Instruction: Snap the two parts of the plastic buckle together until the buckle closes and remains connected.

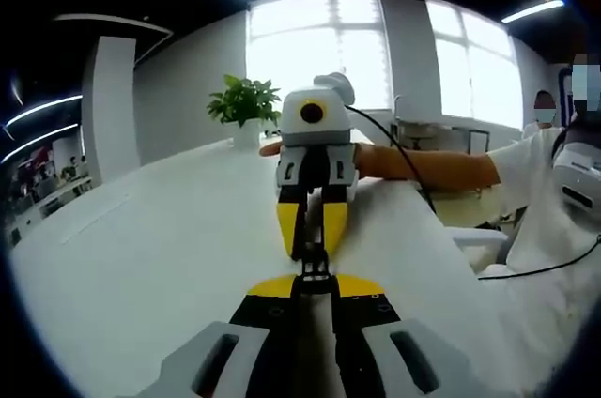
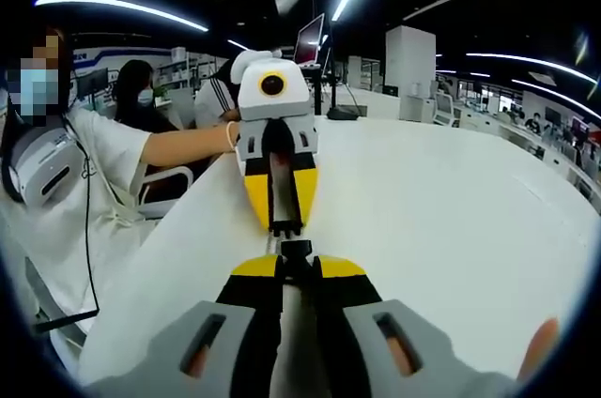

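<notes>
While the two tools face each other above the white counter (image 1: pixel 141 257), left tool (image 1: pixel 313 278) and right tool (image 2: pixel 299 267) each clamp one black buckle half (image 1: pixel 315 262), tips meeting between them.

Above the white table (image 1: pixel 141 257), both grippers' jaws meet tip-to-tip, pinching the black buckle (image 1: pixel 314 262).

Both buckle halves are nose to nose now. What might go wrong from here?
1. In the left gripper view, the buckle half in the left gripper meets the half in the right gripper at a narrow joint; a slight tilt may jam the prongs rather than latch them.
2. Each gripper pinches only the tail of its half, so a hard push may slide a half between the fingers.
3. Both halves hang above the white table; a dropped half could skid away.
</notes>
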A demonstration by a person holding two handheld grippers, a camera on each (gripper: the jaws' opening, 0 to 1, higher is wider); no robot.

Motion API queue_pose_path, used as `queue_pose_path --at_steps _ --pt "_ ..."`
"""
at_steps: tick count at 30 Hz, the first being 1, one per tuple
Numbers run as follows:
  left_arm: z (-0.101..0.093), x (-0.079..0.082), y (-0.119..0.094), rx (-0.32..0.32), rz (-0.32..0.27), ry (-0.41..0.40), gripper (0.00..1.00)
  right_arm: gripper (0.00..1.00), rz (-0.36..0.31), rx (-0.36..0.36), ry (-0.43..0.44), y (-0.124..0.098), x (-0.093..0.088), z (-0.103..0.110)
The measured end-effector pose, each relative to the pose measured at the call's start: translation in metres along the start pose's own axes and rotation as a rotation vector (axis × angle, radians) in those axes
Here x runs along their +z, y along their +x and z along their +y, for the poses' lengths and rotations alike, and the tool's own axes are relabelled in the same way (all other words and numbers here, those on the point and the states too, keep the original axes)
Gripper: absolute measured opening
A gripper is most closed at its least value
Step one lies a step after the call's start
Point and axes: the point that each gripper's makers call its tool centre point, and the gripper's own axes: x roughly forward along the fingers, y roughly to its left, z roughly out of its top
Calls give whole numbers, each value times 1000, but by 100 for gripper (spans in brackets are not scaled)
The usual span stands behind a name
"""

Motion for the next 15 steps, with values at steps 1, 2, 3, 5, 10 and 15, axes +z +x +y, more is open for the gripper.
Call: queue_pose_path --at_steps 1,2,3,5,10,15 --pt "-1 1 0 -3 -3 -3 12 13 -1 2 2 0 0 1" --pt "0 0 0 -5 -3 -5 12 13 0 4 4 0 0 1" --pt "0 0 0 -6 -1 -4 12 13 0 6 5 0 0 2" --pt "0 -2 1 -8 14 -3 12 13 1 8 4 0 0 3" --pt "0 -4 2 -13 24 -4 12 13 0 23 15 0 1 6" --pt "-1 -4 2 -16 24 -5 12 13 7 31 16 1 1 9"
